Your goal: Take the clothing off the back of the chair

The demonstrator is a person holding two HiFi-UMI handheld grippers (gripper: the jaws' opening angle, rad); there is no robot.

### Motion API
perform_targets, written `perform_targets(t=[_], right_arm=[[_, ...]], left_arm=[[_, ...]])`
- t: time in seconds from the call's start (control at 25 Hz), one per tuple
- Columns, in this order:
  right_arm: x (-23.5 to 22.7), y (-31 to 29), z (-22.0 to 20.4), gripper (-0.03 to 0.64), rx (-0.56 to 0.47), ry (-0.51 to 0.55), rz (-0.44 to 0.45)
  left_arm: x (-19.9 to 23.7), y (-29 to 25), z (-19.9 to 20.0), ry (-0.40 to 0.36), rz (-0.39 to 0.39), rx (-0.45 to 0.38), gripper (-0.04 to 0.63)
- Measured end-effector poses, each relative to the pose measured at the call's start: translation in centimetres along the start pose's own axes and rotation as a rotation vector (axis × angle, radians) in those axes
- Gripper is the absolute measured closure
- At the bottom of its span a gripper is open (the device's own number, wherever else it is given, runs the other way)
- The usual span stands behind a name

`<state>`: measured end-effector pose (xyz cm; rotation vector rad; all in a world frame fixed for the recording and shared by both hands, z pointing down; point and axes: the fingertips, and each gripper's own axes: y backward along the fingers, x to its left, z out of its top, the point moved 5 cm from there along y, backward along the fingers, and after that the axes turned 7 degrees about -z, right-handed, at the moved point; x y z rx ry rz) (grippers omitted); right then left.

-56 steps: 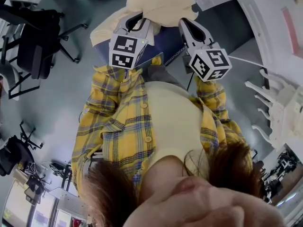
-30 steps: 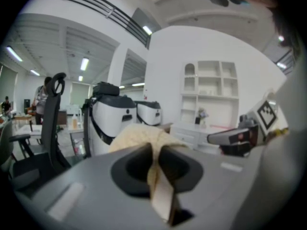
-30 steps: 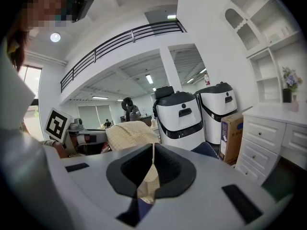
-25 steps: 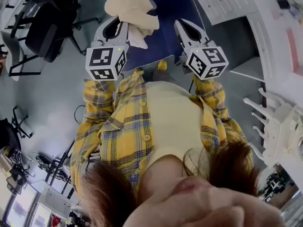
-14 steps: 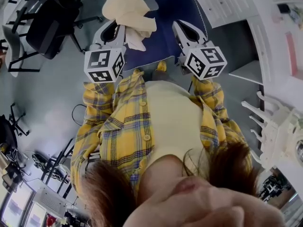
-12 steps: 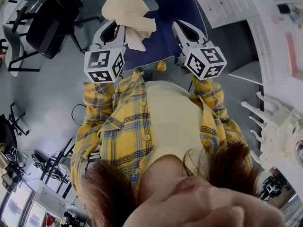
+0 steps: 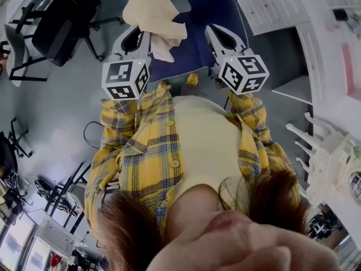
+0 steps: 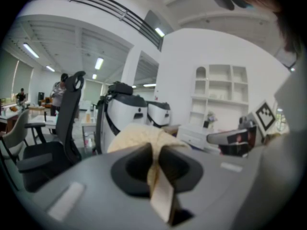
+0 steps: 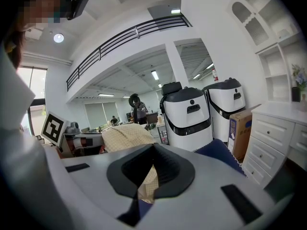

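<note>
A cream garment (image 7: 151, 10) hangs bunched from my left gripper (image 7: 145, 35), left of the blue chair (image 7: 203, 16) and off its back. In the left gripper view the left gripper (image 8: 154, 150) is shut on it: a fold of the cream garment (image 8: 144, 135) is pinched between the pads and a strip trails down. My right gripper (image 7: 213, 30) hovers over the blue chair with its tips together and no cloth on it. The right gripper view shows the right gripper (image 9: 153, 146) with its tips meeting, the cream garment (image 9: 125, 135) to its left and the blue chair (image 9: 218, 152) to its right.
A black office chair (image 7: 56, 27) stands on the grey floor at the left. White drawers (image 7: 276, 4) and a white desk run along the right. Two white machines (image 9: 187, 114) and a cardboard box (image 9: 240, 123) stand beyond the blue chair.
The garment, earlier draped over the chair back between both grippers, now hangs left of the chair in the left gripper. The right gripper has come away from it. Little has moved over the last second.
</note>
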<state>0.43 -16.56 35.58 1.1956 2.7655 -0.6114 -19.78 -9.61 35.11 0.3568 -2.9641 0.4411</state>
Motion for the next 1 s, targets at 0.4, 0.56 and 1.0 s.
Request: perform_targets(t=[0.4,0.56,1.0], right_arm=[[-0.12,-0.40,0.31,0.603,0.002,0.015,-0.008],[-0.21,-0.47,0.37,0.603,0.001,0.014,-0.008],[-0.16,-0.48,0.32,0.603,0.002,0.011,0.001]], left_arm=[[0.24,-0.18,0.06,0.008,0.003,0.001,0.553],[0.29,-0.23,0.23,0.007,0.003,-0.004,0.552],[0.39,-0.47,0.37,0.003,0.001,-0.003,0.552]])
